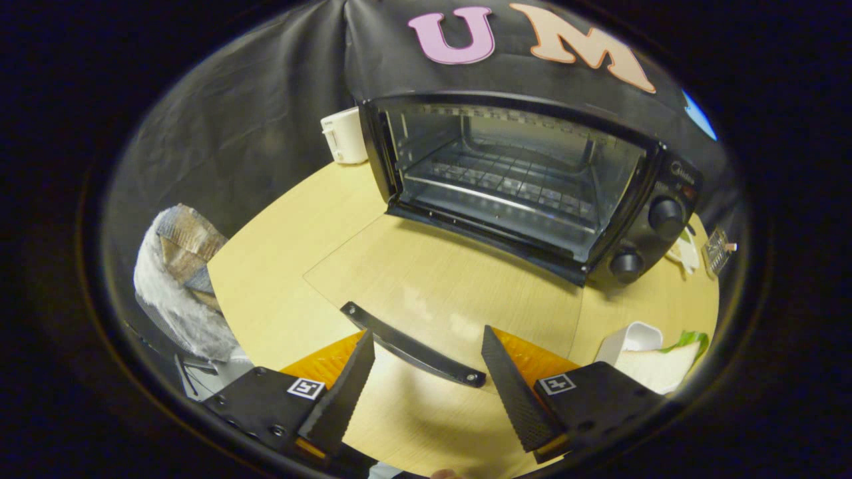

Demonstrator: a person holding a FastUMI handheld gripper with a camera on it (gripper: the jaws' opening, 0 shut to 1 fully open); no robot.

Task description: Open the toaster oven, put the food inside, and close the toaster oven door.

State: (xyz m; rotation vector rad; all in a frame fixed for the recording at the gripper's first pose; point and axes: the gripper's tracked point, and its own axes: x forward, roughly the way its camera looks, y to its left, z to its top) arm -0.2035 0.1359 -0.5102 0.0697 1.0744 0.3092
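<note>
Black cloth forms the backdrop, and in front of it a pale wood-grain surface (279, 266) carries the scene. At the far side of the surface a black toaster oven (532, 179) is seen with its cavity exposed; a wire rack (506, 183) lies across the interior, and nothing can be made out resting on it. Two round knobs (665, 216) are set one above the other on the control panel at the oven's right end. The glass door (426, 279) is folded fully down — it lies flat toward the camera, and the wood grain is seen through it. Along the door's near edge a dark curved handle (413, 346) runs at a slant.

The gripper (426, 366) is held low at the near side, with its jaws spread wide and nothing clamped between them. The handle lies in the gap between the two fingers (343, 392), close to their tips; whether either finger touches it cannot be told.

The food (659, 366) — a pale slice with a green leaf at its edge, apparently a sandwich — is seen just right of the right finger, beside a white container (632, 339), well apart from the oven cavity. A white mug (345, 136) stands against the oven's left side near the backdrop. Small pale items (689, 249) lie to the right of the knobs, too small to identify. Off the surface's left edge, a grey-white fuzzy bundle (176, 279) rests on what appears to be a chair.
</note>
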